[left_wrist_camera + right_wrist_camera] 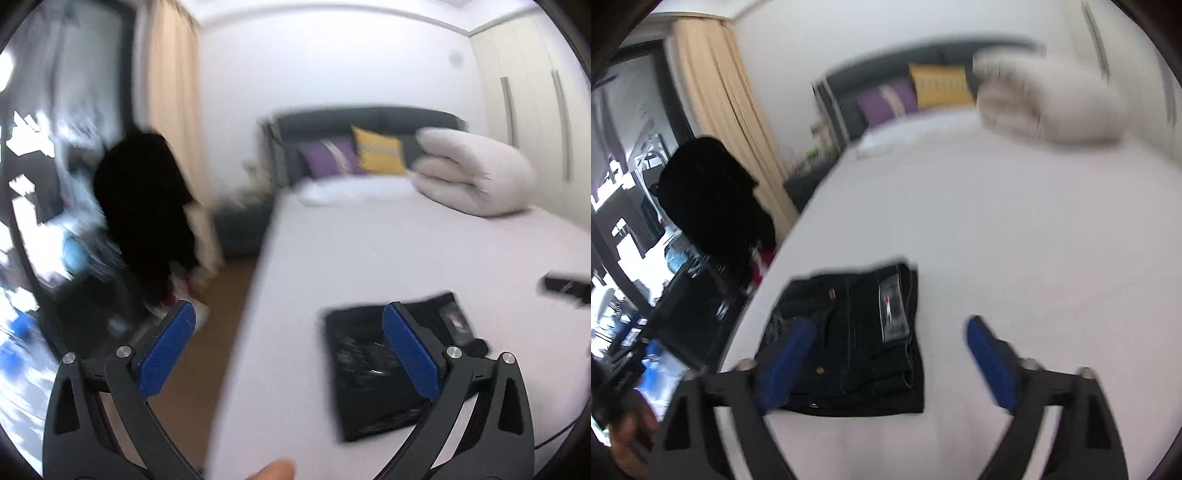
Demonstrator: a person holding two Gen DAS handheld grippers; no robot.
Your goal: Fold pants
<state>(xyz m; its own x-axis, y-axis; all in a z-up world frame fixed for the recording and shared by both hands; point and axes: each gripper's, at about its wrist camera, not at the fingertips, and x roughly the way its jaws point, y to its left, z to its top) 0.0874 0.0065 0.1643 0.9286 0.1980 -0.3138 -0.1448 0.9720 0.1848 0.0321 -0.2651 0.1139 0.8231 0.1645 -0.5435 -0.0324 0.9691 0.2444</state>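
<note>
Left gripper [288,314]: jaws spread wide, nothing between the blue pads [168,350]. It is held above the near left edge of the bed [369,240], one pad over the wooden floor [221,295], the other over the pants [369,369]. A fingertip of the holder shows at the bottom of the left wrist view.

Right gripper [886,339]: jaws likewise wide apart and empty. It hangs above the near part of the bed, left finger over the pants [849,339], right finger over bare sheet. Contact with the cloth cannot be confirmed; both views are motion-blurred.

Pants: black, folded into a compact rectangular bundle, lying flat on the white sheet near the bed's near left edge. In the right wrist view a rectangular label [894,312] faces up on the right side, with metal rivets and seam lines visible. Edges are roughly squared; the right side shows stacked layers.

Beyond, on the bed: a rolled white duvet [476,173] towards the far right side, and a yellow pillow [380,151] beside a purple pillow [328,158] against the dark headboard [369,118] at the far end.

Off the bed, left: a dark garment [147,206] in front of a beige curtain [173,92]. White wardrobe doors [532,92] stand at far right.
</note>
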